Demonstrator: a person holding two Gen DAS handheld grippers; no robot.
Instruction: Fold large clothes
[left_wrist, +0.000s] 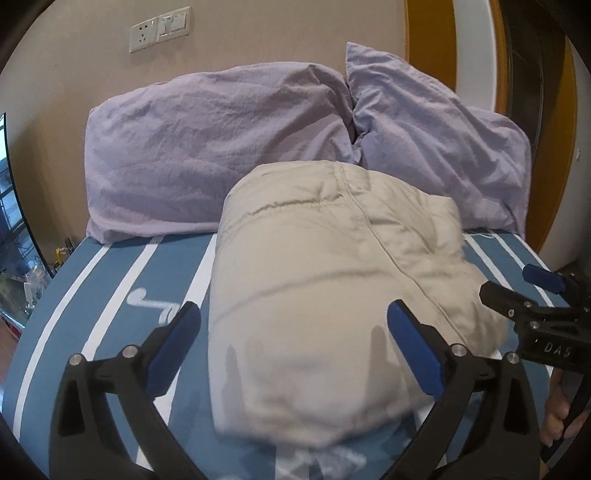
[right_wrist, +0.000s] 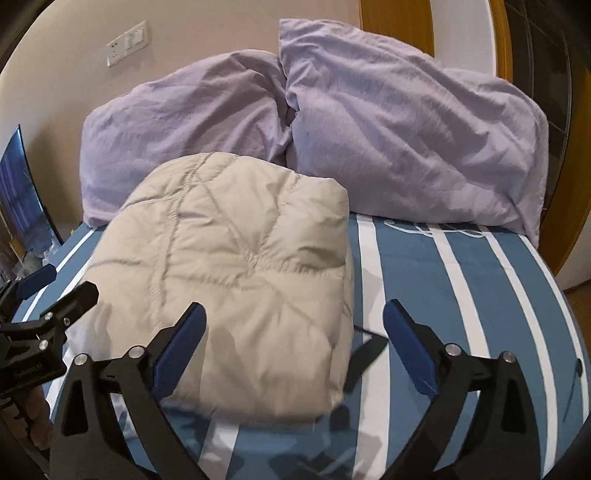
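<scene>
A beige quilted jacket lies folded into a thick, puffy bundle on the bed, about midway across the mattress. Its far end almost meets the pillows at the head edge; whether it touches them cannot be told. Stitched seams cross its top in curved lines, and its near edge is blurred in both views.

The left gripper hangs just above the near end of the bundle with its blue-padded jaws spread wide, nothing clamped between them; the pads do not press the cloth. The right gripper is likewise spread wide and holds nothing. Its left pad sits over the jacket's right near corner and its right pad over the bare sheet.

The sheet is blue with white stripes running toward the head of the bed. Two lilac pillows lean against the beige wall at the head edge, touching each other in the middle. A white switch and socket plate sits on the wall above the left pillow. A wooden door frame stands beyond the right pillow.
</scene>
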